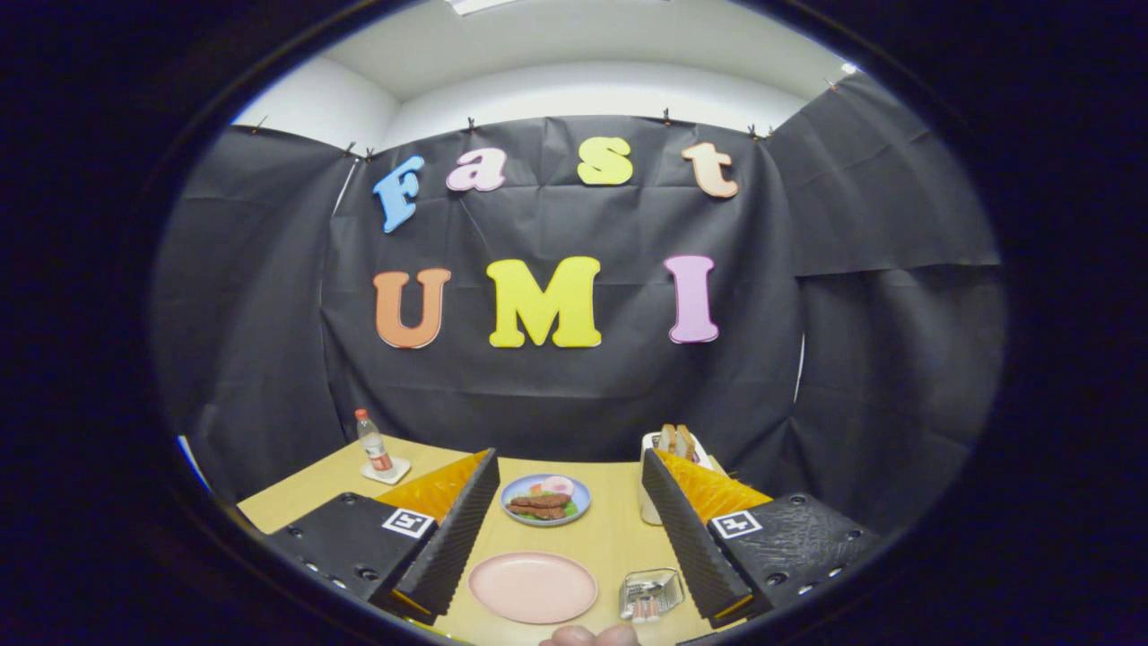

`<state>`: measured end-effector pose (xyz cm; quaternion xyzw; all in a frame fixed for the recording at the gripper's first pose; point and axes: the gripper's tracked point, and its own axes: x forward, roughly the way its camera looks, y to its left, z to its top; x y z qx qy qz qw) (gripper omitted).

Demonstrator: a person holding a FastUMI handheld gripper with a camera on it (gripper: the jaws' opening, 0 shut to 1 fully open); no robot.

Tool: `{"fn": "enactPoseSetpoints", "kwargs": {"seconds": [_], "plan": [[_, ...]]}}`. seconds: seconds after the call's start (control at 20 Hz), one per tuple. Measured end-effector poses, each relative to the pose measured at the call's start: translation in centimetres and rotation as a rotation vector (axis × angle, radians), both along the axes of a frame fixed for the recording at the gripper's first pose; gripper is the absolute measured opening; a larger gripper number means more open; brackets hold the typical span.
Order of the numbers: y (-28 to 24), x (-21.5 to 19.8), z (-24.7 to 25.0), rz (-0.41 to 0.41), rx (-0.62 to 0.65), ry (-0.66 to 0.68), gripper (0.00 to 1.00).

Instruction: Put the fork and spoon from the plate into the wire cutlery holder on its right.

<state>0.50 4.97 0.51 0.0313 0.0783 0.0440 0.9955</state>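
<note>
A pink plate (pixel 533 587) lies on the yellow table (pixel 610 538), low between my fingers, and its face shows bare. Just to its right stands the wire cutlery holder (pixel 652 594), close to my right finger. Silvery pieces with pale ends sit inside it, too small to tell apart. My gripper (pixel 569 459) hangs above the table, open wide, with nothing between the fingers.
Beyond the pink plate sits a blue plate of food (pixel 545 499). A bottle (pixel 373 442) stands on a coaster at the far left. A white toaster with bread (pixel 674 446) stands behind my right finger. A person's fingertips (pixel 590 636) show at the near edge.
</note>
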Motion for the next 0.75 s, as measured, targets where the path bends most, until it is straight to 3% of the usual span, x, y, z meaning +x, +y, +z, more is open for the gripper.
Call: {"fn": "enactPoseSetpoints", "kwargs": {"seconds": [0.75], "plan": [[-2.2, -0.3, 0.3, -0.072, 0.004, -0.022, 0.96]]}}
